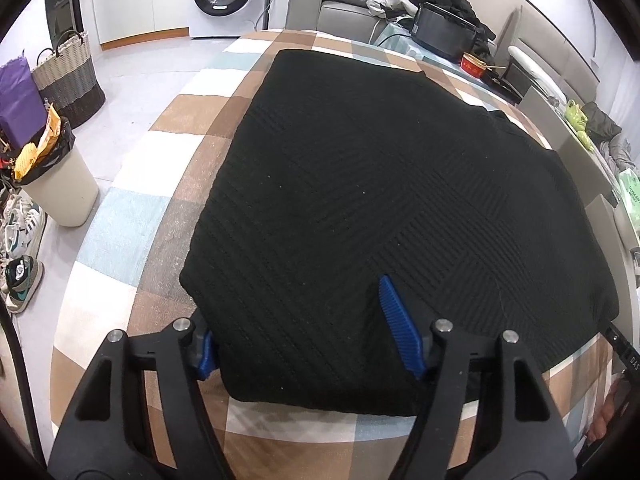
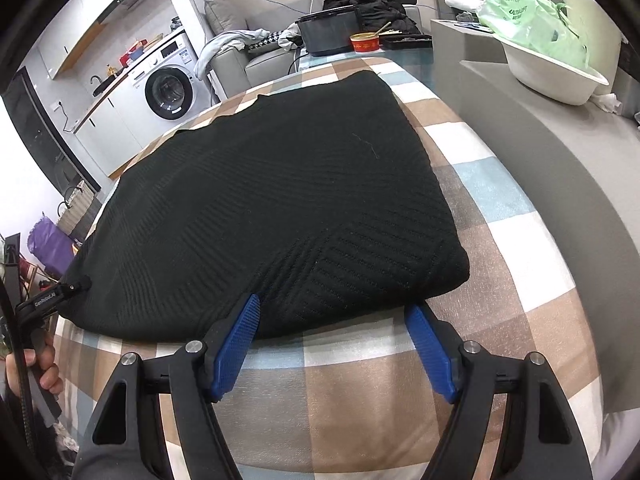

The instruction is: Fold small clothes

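Checked bedspread (image 1: 132, 216): both grippers, left gripper (image 1: 308, 340) and right gripper (image 2: 334, 344), spread astride sweater (image 1: 380, 208) near-edge corners; pinch both layers evenly before lifting.

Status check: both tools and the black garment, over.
Left tool astride near-left corner of black knit garment, one finger under the edge. Right tool open at near-right edge, pads not pressing. Nothing in the way.

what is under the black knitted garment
The black knitted garment lies flat on a checked cloth that shows around its edges. What lies beneath its middle is covered and cannot be seen.
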Available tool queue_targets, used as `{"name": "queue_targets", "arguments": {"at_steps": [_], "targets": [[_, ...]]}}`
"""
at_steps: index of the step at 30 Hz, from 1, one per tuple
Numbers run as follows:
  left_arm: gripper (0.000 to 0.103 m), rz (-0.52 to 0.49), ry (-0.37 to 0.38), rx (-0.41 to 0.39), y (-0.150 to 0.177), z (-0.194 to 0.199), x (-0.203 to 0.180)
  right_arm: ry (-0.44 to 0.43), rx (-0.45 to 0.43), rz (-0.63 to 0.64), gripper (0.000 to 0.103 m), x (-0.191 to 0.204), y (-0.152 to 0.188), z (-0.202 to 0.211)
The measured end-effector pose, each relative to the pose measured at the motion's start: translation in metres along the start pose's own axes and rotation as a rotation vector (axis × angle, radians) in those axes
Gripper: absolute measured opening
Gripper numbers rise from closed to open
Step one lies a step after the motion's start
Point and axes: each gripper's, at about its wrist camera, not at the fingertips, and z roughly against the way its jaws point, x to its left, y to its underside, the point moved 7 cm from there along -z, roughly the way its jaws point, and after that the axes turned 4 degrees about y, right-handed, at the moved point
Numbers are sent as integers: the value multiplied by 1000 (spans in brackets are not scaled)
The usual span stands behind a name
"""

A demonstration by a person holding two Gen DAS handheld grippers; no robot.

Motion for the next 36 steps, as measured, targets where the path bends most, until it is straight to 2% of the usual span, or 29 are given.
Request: {"name": "queue_targets", "arguments": {"at_steps": [7, 13, 18, 21, 25, 27, 28, 30, 32, 36], "targets": [[66, 29, 12, -10, 0, 2, 9, -30, -4, -11, 77, -2, -4, 1], [66, 76, -2, -40, 2, 16, 19, -131, 7, -47, 77, -4, -7, 1], [66, 112, 49, -61, 5, 22, 23, -136, 6, -55, 74, -4, -10, -2], [65, 102, 68, -50, 7, 17, 19, -134, 5, -90, 65, -11, -12, -4], [39, 36, 31, -70, 10, 15, 13, -138, 0, -154, 53, -19, -17, -5], [32, 42, 42, -81, 11, 16, 14, -131, -5, -181, 48, -22, -20, -8], [27, 53, 58, -86, 11, 17, 15, -132, -4, -195, 42, -23, -21, -10], [24, 61, 72, -92, 11, 18, 16, -141, 3, -238, 37, -26, -24, -14], [22, 54, 77, -97, 11, 21, 15, -146, -14, -266, 20, -28, -28, -16], [20, 46, 96, -102, 16, 26, 15, -107, -36, -216, 13, -22, -29, -12]]}}
